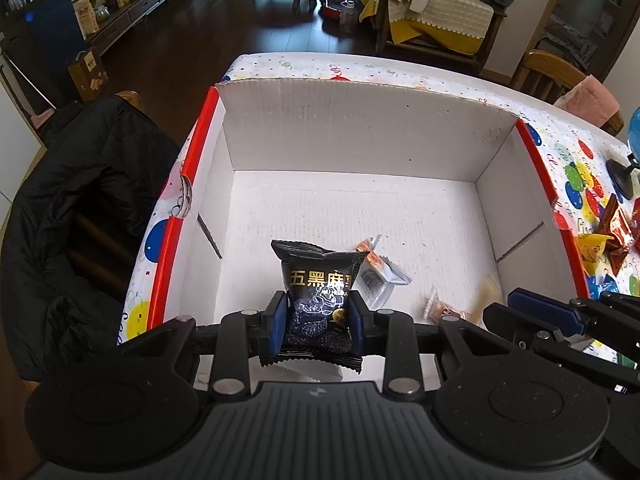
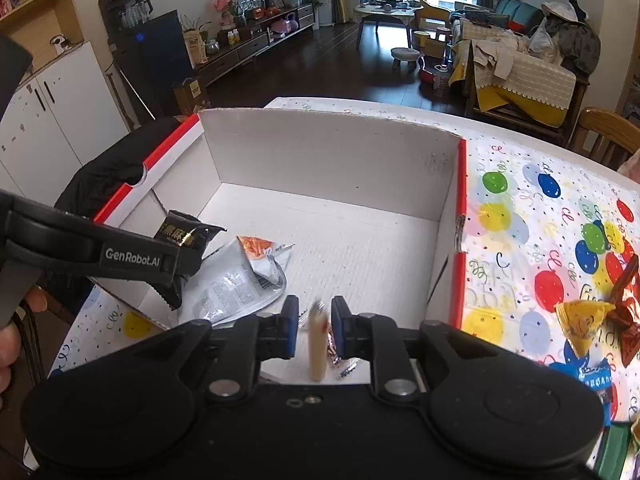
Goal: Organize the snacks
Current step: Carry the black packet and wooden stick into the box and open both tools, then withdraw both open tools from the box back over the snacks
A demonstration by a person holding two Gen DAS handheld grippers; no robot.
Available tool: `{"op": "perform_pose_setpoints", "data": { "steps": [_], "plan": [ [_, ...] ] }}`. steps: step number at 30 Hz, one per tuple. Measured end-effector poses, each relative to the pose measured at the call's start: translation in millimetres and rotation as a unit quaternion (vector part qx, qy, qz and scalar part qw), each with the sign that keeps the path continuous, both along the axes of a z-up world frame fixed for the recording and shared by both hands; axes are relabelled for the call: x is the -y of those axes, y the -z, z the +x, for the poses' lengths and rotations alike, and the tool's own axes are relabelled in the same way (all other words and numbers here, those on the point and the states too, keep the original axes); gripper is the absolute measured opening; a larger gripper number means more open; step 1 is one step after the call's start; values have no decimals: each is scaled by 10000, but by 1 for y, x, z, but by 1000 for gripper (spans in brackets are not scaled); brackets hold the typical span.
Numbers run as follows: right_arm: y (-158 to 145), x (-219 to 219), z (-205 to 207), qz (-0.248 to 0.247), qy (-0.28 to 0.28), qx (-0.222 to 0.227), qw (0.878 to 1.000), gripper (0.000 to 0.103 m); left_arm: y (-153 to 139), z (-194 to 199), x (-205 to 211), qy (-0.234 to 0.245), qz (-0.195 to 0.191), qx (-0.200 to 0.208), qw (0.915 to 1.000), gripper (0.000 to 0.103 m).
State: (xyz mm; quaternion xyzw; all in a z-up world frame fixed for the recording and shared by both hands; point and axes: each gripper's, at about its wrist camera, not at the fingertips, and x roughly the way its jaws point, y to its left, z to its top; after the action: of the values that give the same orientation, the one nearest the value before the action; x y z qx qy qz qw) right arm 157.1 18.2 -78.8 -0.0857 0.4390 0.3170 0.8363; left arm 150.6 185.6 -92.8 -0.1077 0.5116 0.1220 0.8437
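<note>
A white cardboard box [image 1: 360, 120] with red rims stands open on the balloon-print tablecloth. Low over the box's near left part, my left gripper [image 1: 318, 312] is shut on a black snack packet [image 1: 320, 276] with gold lettering. On the box floor lie a silver-and-orange packet [image 1: 380, 276] and a small clear-wrapped sweet [image 1: 440, 308]. My right gripper [image 2: 315, 326] is open over the box's near edge. A beige stick snack [image 2: 316, 344], blurred, hangs loose between its pads without touching them. The left gripper [image 2: 176, 268] with its black packet [image 2: 188, 236] shows at the left of the right wrist view.
Loose snacks lie on the tablecloth [image 2: 520, 208] right of the box: a yellow triangular packet [image 2: 582, 316], a red-brown foil one [image 2: 628, 308] and a blue one [image 2: 592, 376]. A black jacket [image 1: 80, 200] hangs over a chair at the table's left. A person's hand [image 2: 12, 340] is at the left edge.
</note>
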Motion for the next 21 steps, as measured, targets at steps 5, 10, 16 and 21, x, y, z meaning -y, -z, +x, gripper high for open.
{"op": "perform_pose_setpoints", "data": {
  "steps": [5, 10, 16, 21],
  "plan": [
    [-7, 12, -4, 116, 147, -16, 9998, 24, -6, -7, 4, 65, 31, 84, 9999, 31],
    [-16, 23, -11, 248, 312, 28, 9992, 34, -17, -17, 9, 124, 17, 215, 9997, 41],
    [-32, 37, -23, 431, 455, 163, 9979, 46, -37, -32, 17, 220, -14, 503, 9985, 52],
    [-44, 51, -33, 580, 597, 281, 9961, 56, -52, -45, 27, 341, -47, 706, 9969, 59]
  ]
}}
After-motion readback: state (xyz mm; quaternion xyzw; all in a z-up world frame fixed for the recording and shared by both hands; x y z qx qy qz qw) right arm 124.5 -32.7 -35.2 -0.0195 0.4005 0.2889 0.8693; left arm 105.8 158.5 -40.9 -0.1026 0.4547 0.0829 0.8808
